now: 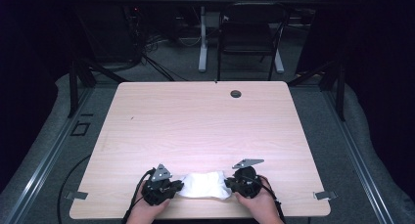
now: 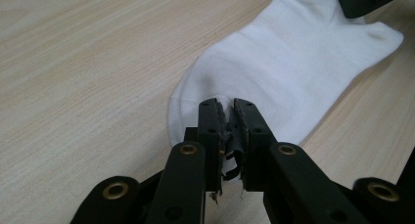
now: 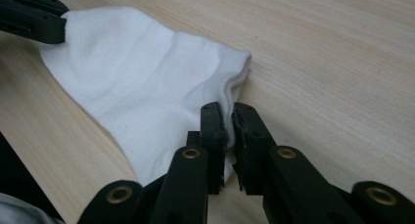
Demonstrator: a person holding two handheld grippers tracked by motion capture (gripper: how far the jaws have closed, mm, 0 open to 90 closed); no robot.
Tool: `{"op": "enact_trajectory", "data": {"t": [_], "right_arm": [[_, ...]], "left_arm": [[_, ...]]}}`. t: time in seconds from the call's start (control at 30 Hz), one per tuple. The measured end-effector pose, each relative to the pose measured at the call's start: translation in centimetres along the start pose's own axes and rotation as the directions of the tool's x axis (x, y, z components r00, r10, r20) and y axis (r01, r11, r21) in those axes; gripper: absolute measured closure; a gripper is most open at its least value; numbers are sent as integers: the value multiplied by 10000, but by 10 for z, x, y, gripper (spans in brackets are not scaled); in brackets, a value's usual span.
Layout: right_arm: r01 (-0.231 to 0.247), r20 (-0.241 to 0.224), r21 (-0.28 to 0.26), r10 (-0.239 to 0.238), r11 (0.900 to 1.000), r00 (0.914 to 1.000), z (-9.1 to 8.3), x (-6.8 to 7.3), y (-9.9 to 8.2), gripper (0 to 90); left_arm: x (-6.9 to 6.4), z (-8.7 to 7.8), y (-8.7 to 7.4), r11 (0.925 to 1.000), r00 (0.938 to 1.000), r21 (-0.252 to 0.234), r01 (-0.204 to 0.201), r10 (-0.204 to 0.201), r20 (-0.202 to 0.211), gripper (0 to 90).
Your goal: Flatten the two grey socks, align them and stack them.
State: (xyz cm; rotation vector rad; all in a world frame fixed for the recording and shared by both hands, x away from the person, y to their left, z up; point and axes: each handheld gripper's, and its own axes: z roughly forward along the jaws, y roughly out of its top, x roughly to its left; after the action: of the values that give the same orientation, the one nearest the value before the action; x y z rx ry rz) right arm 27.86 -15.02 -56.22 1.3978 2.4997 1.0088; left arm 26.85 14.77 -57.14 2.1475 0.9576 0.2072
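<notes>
lying near the front edge of the wooden table [image 1: 205,121], between the two grippers, is a white sock [image 1: 204,185], flat on the surface and stretched sideways. far side of the table carries a small dark round grommet [image 1: 236,94], well apart from the sock. left gripper [image 1: 172,187] sits at the sock's left end; in the left gripper view its jaws stand almost together with a thin fold of the sock's edge [image 2: 274,72] pinched between the pads. right gripper [image 1: 230,184] sits at the sock's right end; in the right gripper view its jaws are likewise nearly closed, clamped on the sock's edge [image 3: 142,87]. both hands rest low at the table's near edge
</notes>
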Motion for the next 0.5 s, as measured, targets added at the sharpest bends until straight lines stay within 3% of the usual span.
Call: {"op": "enact_trajectory", "data": {"t": [0.17,0.27,0.3,0.33,0.37,0.4,0.43,0.47,0.5], "right_arm": [[-24,39,-23,24,10000,10000,0,-1,0,777],[-121,90,-455,125,9989,9999,-6,-2,1,751],[-133,126,-891,145,9959,9998,-10,-1,2,746],[-133,126,-891,145,9959,9998,-10,-1,2,746],[-18,77,-1234,28,9924,10000,-14,2,3,735],[-18,77,-1234,28,9924,10000,-14,2,3,735],[311,-60,-1582,-324,9869,9995,-15,7,3,708],[311,-60,-1582,-324,9869,9995,-15,7,3,708],[804,-121,-1685,-836,9824,9964,-14,13,4,687]], "left_arm": [[1,-3,2,9996,9998,-282,65,-60,173,766],[1,-10,5,9978,9997,-642,154,-140,221,722],[3,-14,7,9966,9996,-827,44,-21,269,700],[3,-14,7,9966,9996,-827,44,-21,269,691],[2,-15,7,9960,9997,-886,80,-57,257,681],[1,-17,8,9957,9999,-931,6,6,134,681],[1,-17,8,9948,9995,-1022,-33,65,314,670],[1,-17,8,9948,9995,-1022,-33,65,314,667],[-1,-16,9,9955,9993,-933,-161,191,307,665]]}}
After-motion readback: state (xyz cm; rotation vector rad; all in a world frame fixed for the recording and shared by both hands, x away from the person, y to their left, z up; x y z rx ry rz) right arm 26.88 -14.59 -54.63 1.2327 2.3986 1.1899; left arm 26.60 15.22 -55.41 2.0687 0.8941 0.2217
